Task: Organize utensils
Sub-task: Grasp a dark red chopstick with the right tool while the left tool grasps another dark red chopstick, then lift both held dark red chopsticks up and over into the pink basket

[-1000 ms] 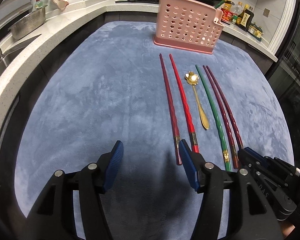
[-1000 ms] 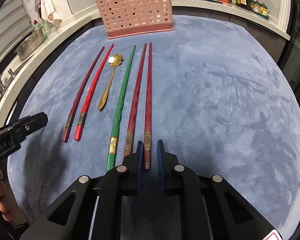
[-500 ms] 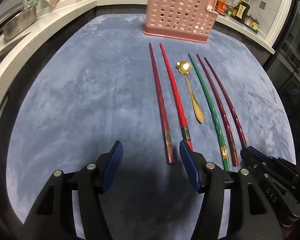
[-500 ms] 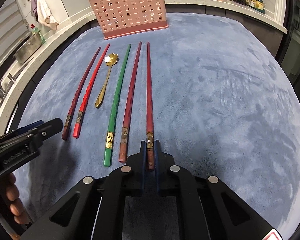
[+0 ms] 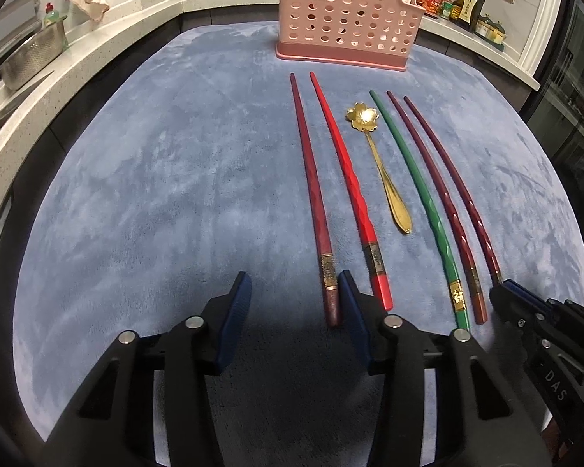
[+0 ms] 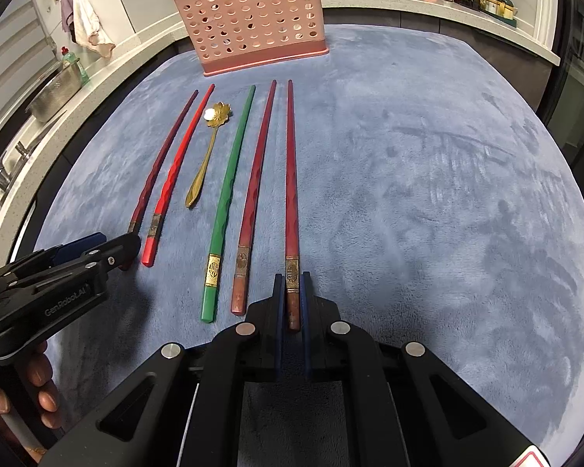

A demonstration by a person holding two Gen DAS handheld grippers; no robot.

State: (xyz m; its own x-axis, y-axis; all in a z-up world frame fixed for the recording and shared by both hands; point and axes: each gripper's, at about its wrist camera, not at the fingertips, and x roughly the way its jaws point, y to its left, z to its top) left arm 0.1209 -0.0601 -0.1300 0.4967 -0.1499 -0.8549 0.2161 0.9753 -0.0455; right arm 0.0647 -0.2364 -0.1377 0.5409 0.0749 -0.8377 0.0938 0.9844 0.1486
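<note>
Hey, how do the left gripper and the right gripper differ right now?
The left gripper is wide open, while the right gripper is shut on the rightmost dark red chopstick. The left straddles the leftmost dark red chopstick ungripped; the right grips near the gold band. Both have blue pads.

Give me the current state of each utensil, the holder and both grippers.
Right gripper: shut on rightmost dark red chopstick.
Left gripper: open, around leftmost maroon chopstick end.
Bright red chopstick: flat on mat.
Gold spoon: flat.
Green chopstick: flat.
Second dark red chopstick: flat.
Pink holder: upright, already holding utensils.
</note>
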